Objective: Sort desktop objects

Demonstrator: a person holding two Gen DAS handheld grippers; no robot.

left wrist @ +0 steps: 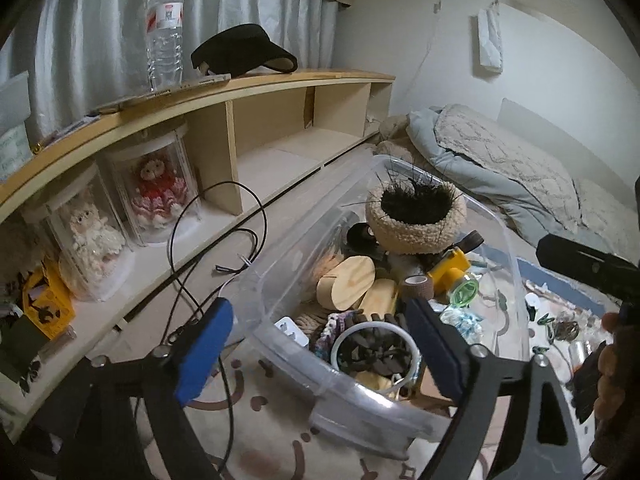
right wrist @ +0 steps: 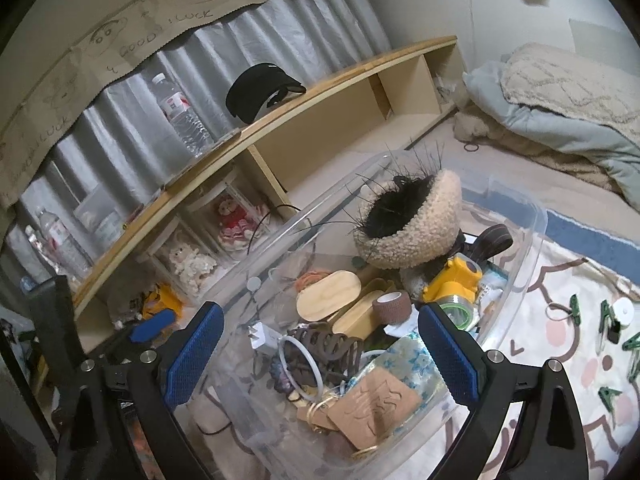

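Bedroom floor, folks: a long pale wooden shelf unit (left wrist: 224,92) runs along the curtained wall, rumpled grey-blue bedding (left wrist: 492,168) lies off to the right, and a cream mat with brown cartoon print (right wrist: 560,308) covers the floor. Planted on that mat is the clear plastic storage bin (left wrist: 508,240), already well loaded. Inside sit a fuzzy beige bowl-shaped hat with black bristly lining (left wrist: 416,216), a yellow plastic toy-like block (left wrist: 450,270), a brown roll of wrap tape (left wrist: 418,286), two oval light-wood pieces (left wrist: 348,286), a dark brown claw hair clip (right wrist: 326,350) and a white ring bangle (right wrist: 300,364).

Now the tools. The left gripper (left wrist: 320,344) hangs over the bin's near end with its blue pads spread wide, one outside the wall, one over the contents, and nothing pinched between them. The right gripper (right wrist: 320,352) hovers over the same end, jaws also gaping, empty.

Both tools free over the bin: that reads to me like the gap between one drop-off and the next pick-up. And there's work left. Out on the mat, right of the bin, lie several green clothes pegs (right wrist: 576,308) and a small white round spool-like item (right wrist: 624,312), well apart from the bin.

Next move, I'd say, belongs to the right side: swing across to the pegs, come down with jaws straddling one peg, and close gently. They're small and flat, so a shallow angle near the mat matters, or the pads may just nudge the peg along.
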